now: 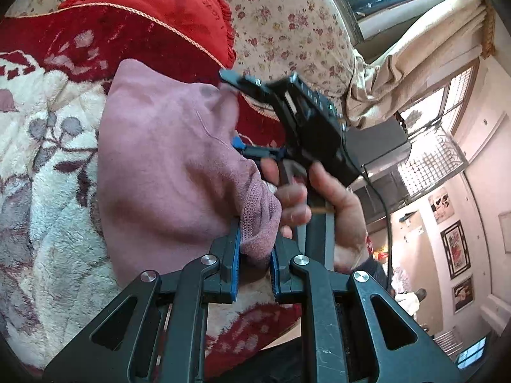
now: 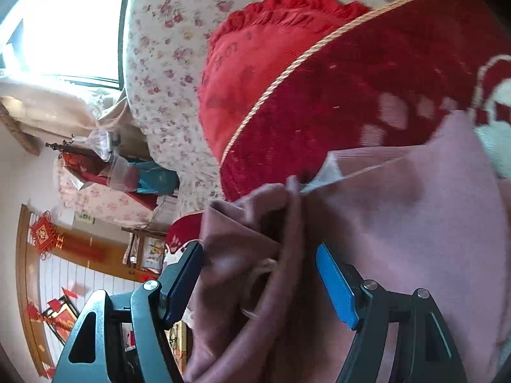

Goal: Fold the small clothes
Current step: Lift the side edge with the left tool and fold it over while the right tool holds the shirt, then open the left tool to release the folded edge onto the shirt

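Pink garment [image 1: 166,166] lies bunched on a plush red-and-cream blanket [image 1: 41,146], with a red frilled cushion [image 1: 143,12] and a floral pillow [image 1: 287,22] on the far side.

Left gripper [image 1: 255,255]: clenched on the garment's ribbed cuff, blue pads pinching the knit at its near right corner; the rest of the cloth spreads to the far left of the tongs.

Right gripper [image 2: 260,282]: released, jaws standing wide apart. A loose fold of the pink cloth sits between them; neither blue pad presses it. More cloth stretches to the far right of it.

A hand [image 1: 322,201] grips the right gripper's handle, just right of the garment.
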